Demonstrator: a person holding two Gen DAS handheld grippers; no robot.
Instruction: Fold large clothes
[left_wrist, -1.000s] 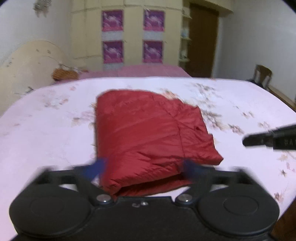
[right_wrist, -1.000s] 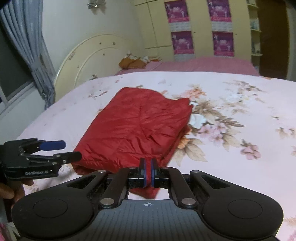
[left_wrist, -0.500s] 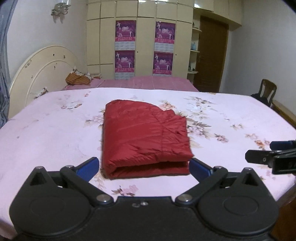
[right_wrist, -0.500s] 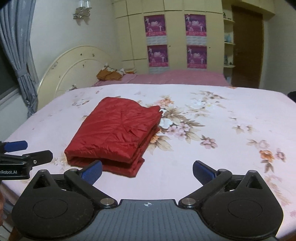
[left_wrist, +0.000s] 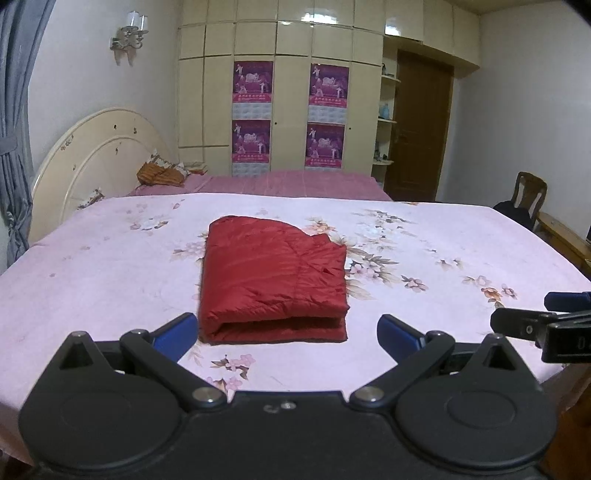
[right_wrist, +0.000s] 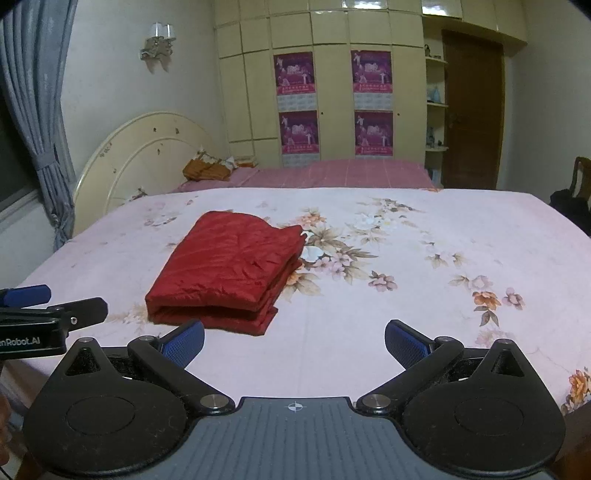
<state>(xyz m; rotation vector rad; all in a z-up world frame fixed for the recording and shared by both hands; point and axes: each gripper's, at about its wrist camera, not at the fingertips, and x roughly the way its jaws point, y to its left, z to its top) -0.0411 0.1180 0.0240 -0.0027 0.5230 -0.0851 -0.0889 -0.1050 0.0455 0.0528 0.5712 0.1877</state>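
Note:
A red quilted jacket (left_wrist: 275, 280) (right_wrist: 229, 269) lies folded into a thick rectangle on the pink flowered bedspread (left_wrist: 92, 280) (right_wrist: 424, 295), its folded edge toward me. My left gripper (left_wrist: 286, 332) hovers just short of that edge, open, its blue pads wide apart and empty. My right gripper (right_wrist: 293, 341) is open too, holding nothing, a little to the right of the jacket's near corner. Each gripper shows at the edge of the other's view: the right gripper (left_wrist: 532, 321) at the right, the left gripper (right_wrist: 55, 310) at the left.
A cream headboard (left_wrist: 92, 155) rises at the far left, with a second pink bed (left_wrist: 295, 182) and a small orange bundle (left_wrist: 159, 173) behind. Wardrobes with posters fill the back wall. A wooden chair (left_wrist: 528, 195) and a brown door (left_wrist: 421, 125) stand at the right. The bed's near edge is just below the grippers.
Both grippers have pulled back and up from the jacket, so it now looks smaller and farther. The right gripper went from shut to wide open; the left stayed open.

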